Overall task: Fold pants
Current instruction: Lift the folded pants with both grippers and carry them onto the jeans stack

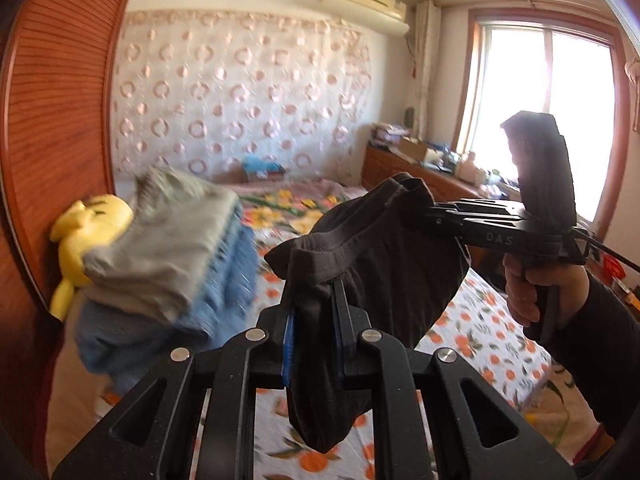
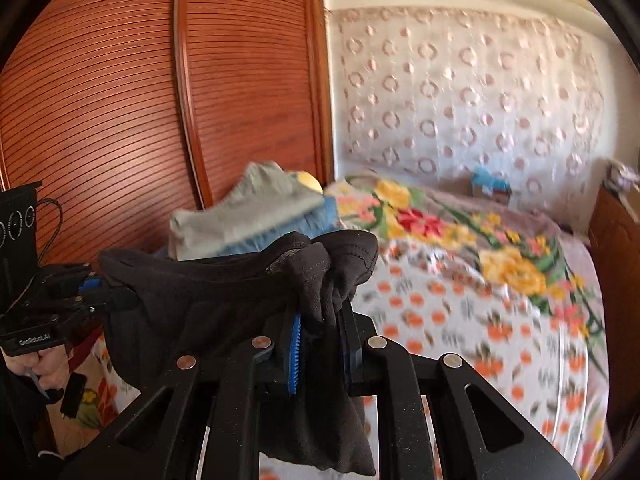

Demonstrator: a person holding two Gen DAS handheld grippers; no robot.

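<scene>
One pair of dark pants (image 1: 372, 264), held in the air above the floral bedsheet (image 1: 480, 332). Left gripper (image 1: 316, 344) clamped on the waistband; right gripper (image 2: 320, 356) clamped on the other end (fabric bunched). One stack of folded clothes (image 1: 168, 264) lies near the wardrobe (image 2: 120, 120); one yellow plush toy (image 1: 84, 236) beside it.

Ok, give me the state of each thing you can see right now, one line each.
Pants: lifted off the bed, hanging between both grippers.
Left gripper: shut on pants.
Right gripper: shut on pants.
Clothes stack: folded, grey on blue.
Wardrobe door: closed.
Bed: covered by floral sheet.
</scene>
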